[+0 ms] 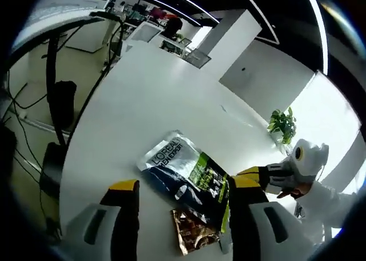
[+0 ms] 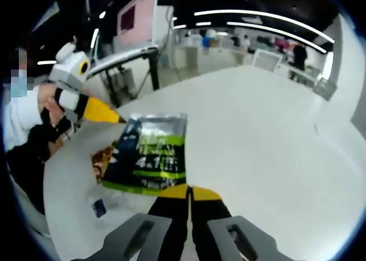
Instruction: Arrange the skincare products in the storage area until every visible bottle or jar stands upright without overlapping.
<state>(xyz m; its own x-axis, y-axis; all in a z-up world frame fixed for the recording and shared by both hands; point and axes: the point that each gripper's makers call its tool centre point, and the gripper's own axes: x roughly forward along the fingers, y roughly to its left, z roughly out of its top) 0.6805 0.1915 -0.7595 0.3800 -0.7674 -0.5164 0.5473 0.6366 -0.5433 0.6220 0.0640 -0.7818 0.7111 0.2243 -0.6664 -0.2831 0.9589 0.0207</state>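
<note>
While flat on table point(image 1: 148, 89) | sachet point(image 1: 186, 172) between left jaws, ahead of right jaws

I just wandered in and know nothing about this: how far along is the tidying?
Nothing looks done yet. The L'Oreal pouch lies flat on the white table, overlapping a brown sachet. In hand: the right gripper, jaws together, at the pouch's edge; the left gripper is open over it. Separating and standing them up remains.

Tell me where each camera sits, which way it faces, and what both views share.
Left gripper view: rides the left tool, jaws apart, looking over the white table at a L'Oreal sachet; the right tool enters from the right.
Right gripper view: rides the right tool, jaws together, facing the sachet from the opposite side; the left tool and a sleeve show.
Shared: sachet, table.
</note>
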